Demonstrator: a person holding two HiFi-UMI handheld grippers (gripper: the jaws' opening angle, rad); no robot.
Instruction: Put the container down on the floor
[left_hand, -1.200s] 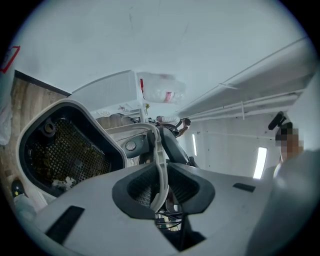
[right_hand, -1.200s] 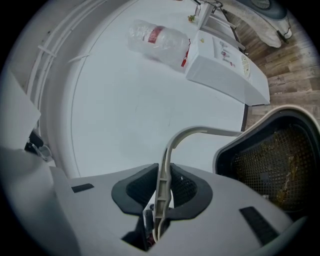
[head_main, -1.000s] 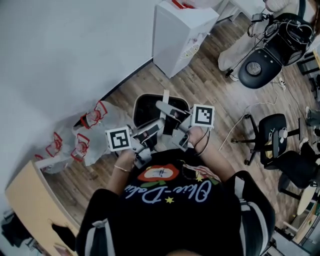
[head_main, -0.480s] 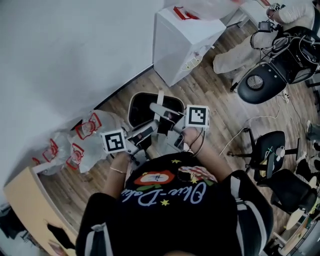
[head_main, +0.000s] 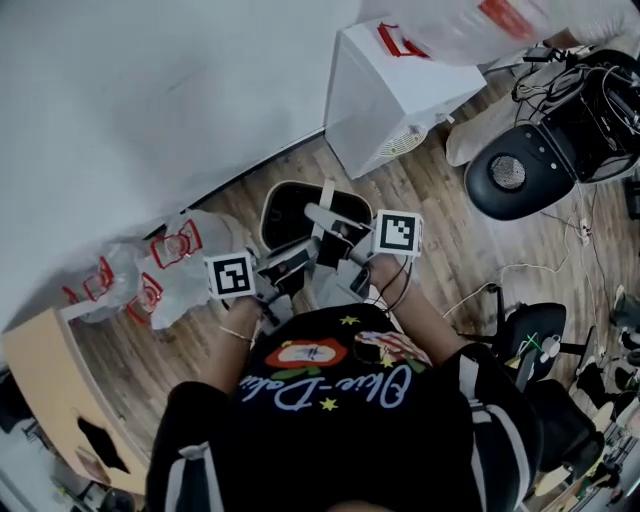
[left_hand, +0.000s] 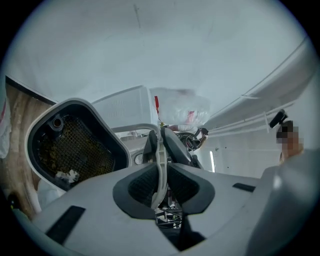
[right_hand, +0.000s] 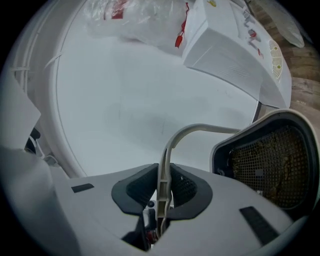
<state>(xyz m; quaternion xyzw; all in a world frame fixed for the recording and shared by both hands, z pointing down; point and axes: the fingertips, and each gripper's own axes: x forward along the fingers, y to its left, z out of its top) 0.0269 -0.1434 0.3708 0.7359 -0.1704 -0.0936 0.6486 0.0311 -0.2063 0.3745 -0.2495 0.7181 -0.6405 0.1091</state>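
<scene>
Container (head_main: 290, 210) hangs in front of the person, above the wooden floor (head_main: 440, 200) and close to the wall (head_main: 150, 100), so it has not yet been set down. It is a dark bin with a pale rim and a mesh liner (left_hand: 75, 150). In both gripper views its mouth faces the camera, which suggests it hangs tilted from its thin white handle (right_hand: 200, 129) rather than sitting level.

The left gripper (left_hand: 160, 187) has its pads pressed tight on the handle strip, with no gap showing on either side. The right gripper (right_hand: 164, 192) clamps the same handle in the same way, jaws narrow around the strip. Sharing the handle between two grips probably keeps the bin from swinging or twisting while it is carried.

The spot below looks sensible for setting it down: open boards between the plastic bags (head_main: 170, 265) on the left and the white cabinet (head_main: 400, 100) on the right. Whether the base touches the floor cannot be told from these views.
</scene>
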